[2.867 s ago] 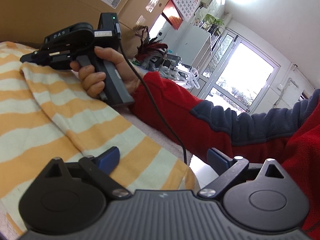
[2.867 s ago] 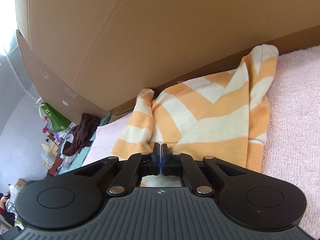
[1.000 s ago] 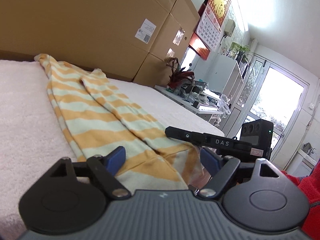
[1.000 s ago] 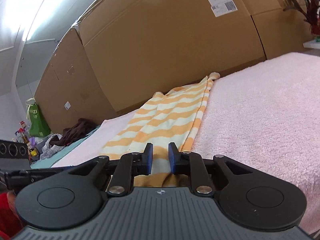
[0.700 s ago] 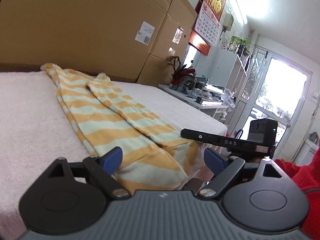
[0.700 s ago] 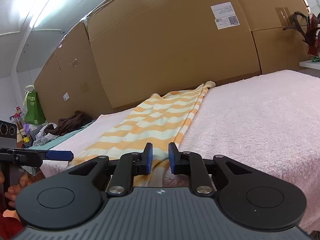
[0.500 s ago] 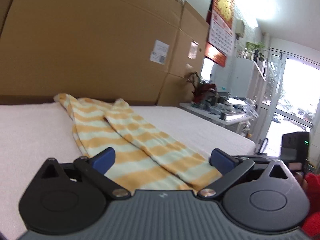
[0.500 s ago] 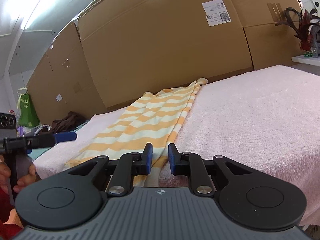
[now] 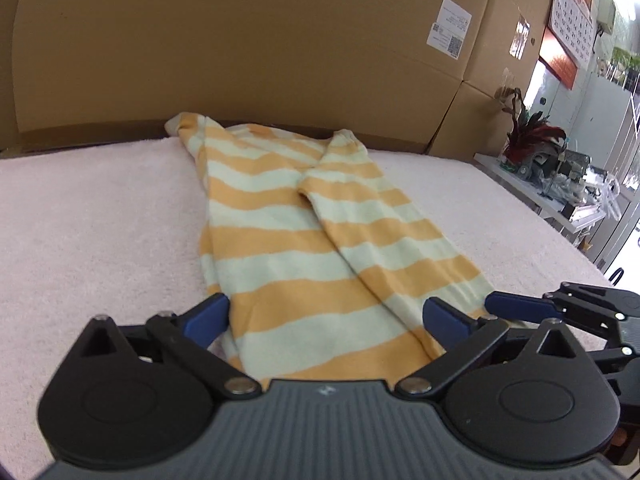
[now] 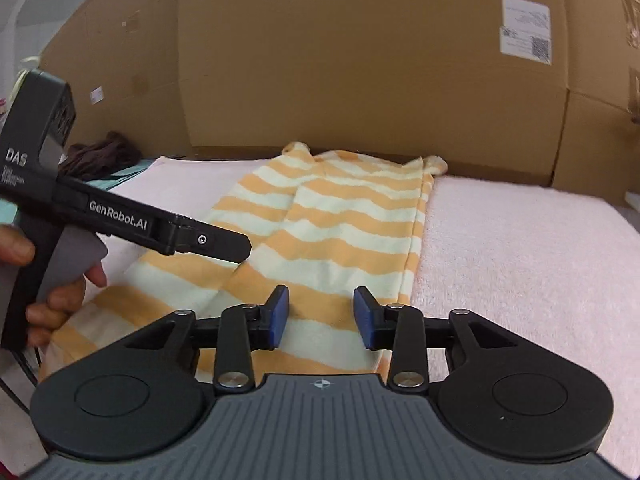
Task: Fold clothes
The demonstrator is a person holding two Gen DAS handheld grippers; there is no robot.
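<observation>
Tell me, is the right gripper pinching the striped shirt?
Apart. In the right wrist view, the right gripper has opening jaws, blue pads clear of the striped shirt.

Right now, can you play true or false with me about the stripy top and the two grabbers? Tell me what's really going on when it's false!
1. The striped top is orange and cream. True.
2. It hangs on a hanger. False: it lies flat on the pink towel.
3. The left gripper is shut tight. False: its jaws are wide open, with the top's near edge below them.
4. The right gripper squeezes the top. False: its jaws are opening, and the blue pads are not pressing on the cloth.
5. Big cardboard boxes stand behind the towel. True.
6. A hand holds the left gripper's handle. True.
</observation>
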